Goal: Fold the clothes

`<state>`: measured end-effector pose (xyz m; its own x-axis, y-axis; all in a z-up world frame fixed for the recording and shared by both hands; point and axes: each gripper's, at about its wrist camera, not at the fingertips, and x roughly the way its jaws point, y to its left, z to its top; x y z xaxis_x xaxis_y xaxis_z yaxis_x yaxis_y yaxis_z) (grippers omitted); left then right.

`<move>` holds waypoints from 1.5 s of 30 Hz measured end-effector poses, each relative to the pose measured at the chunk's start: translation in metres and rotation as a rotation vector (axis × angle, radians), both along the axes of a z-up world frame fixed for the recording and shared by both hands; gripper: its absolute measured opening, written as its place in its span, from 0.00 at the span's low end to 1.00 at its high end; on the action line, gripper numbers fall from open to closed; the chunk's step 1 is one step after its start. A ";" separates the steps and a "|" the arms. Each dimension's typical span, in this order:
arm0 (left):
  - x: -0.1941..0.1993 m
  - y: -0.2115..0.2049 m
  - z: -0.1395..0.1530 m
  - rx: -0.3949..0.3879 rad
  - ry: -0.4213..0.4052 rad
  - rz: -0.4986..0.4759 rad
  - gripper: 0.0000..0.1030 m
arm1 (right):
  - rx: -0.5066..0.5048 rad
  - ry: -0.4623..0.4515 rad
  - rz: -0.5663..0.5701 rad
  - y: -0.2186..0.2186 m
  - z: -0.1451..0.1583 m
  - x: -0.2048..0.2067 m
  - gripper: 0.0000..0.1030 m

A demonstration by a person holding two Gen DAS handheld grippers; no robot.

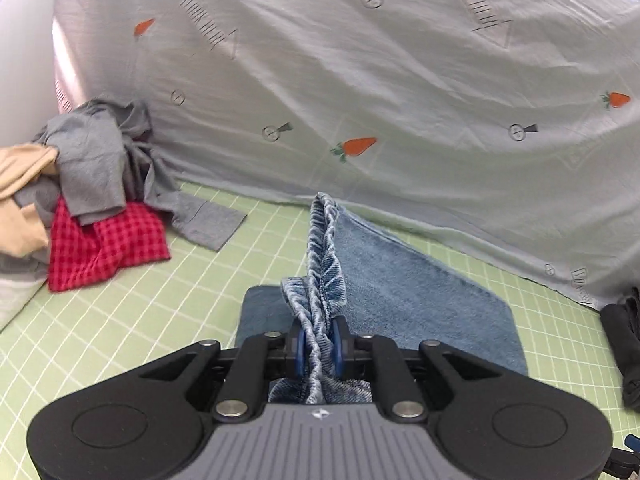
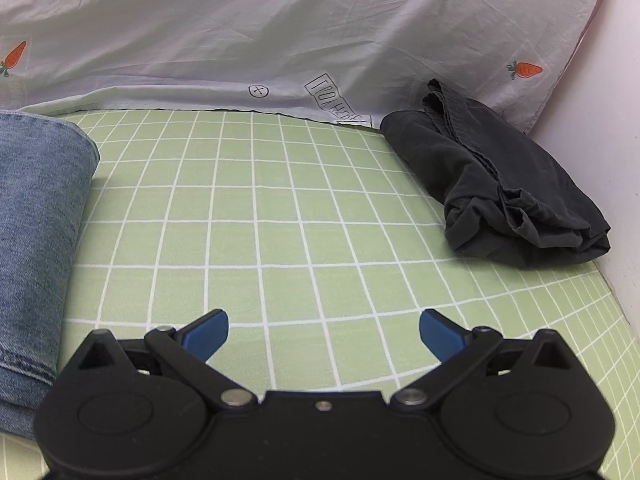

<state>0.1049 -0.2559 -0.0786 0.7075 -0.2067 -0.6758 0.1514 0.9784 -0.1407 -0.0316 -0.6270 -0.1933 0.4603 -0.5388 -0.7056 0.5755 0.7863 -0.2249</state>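
- Green bedsheet with a white grid covers the whole working surface, and a pale blue-grey quilt printed with carrots and line drawings rises along its far side like a backdrop.
- On the left gripper, the blue pads are pinched tight on a gathered, ruffled edge of the blue jeans, with the denim bunched between them and lifted off the sheet.
- From that pinch the raised edge runs away toward the quilt, while the rest of the jeans slopes down to the right and lies flat on the sheet.
- Farther left, near a white wall, sits a heap of unfolded clothes: grey pieces on top, a red checked garment below, and beige cloth at the left edge.
- On the right gripper, the blue fingers stand wide apart with nothing between them, only bare sheet showing in the gap.
- In the right wrist view the jeans lie to the left of that gripper, their denim reaching from near to far.
- To the far right, a folded dark grey garment rests on the sheet, against the quilt's edge and close to a white wall.
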 end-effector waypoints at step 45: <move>0.008 0.073 -0.056 -0.092 0.176 0.064 0.88 | 0.056 -0.038 0.358 0.080 0.030 0.051 1.00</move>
<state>0.1131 -0.1827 -0.1343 0.5941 -0.2319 -0.7702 0.0545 0.9669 -0.2491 0.0192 -0.5465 -0.1632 0.6393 -0.2997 -0.7082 0.2684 0.9500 -0.1598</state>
